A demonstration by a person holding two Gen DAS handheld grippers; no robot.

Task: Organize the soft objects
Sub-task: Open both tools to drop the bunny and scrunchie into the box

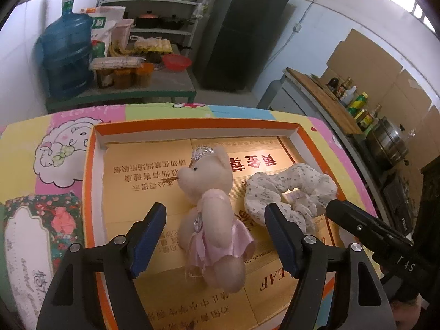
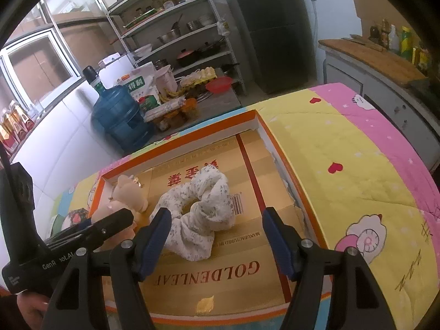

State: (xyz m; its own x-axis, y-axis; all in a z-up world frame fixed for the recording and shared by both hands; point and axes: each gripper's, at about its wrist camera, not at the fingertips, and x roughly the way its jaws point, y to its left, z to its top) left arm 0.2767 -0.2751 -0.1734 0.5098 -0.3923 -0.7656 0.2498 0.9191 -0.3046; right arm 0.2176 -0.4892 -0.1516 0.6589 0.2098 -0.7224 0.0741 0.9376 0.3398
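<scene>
Left wrist view: a quilted cartoon-print cover (image 1: pixel 68 134) in yellow, pink and green spreads over the work surface, and on it rests a shallow orange-rimmed tray (image 1: pixel 192 126) lined with flattened golden cardboard printed with red characters. Behind stand a blue water jug (image 1: pixel 66 52), a metal shelf rack (image 1: pixel 154 2) of cookware, a dark refrigerator (image 1: pixel 242 33) and a side counter (image 1: pixel 324 96) carrying bottles. Inside the tray lies a plush bear (image 1: pixel 211 209), pale pink, with a satin skirt and a silver crown; just to its right sits a floral fabric scrunchie (image 1: pixel 291 189), gathered into a soft ring. The left gripper (image 1: pixel 216 239) has its jaws wide, straddling the bear without touching it. Right wrist view: the right gripper (image 2: pixel 216 239) is likewise spread wide, its left blue pad close against the scrunchie (image 2: pixel 200 211), whether touching cannot be told. Bare cardboard lies between the scrunchie and the tray's right wall (image 2: pixel 286 170); beyond the rim the cover (image 2: pixel 357 165) extends free of objects.
</scene>
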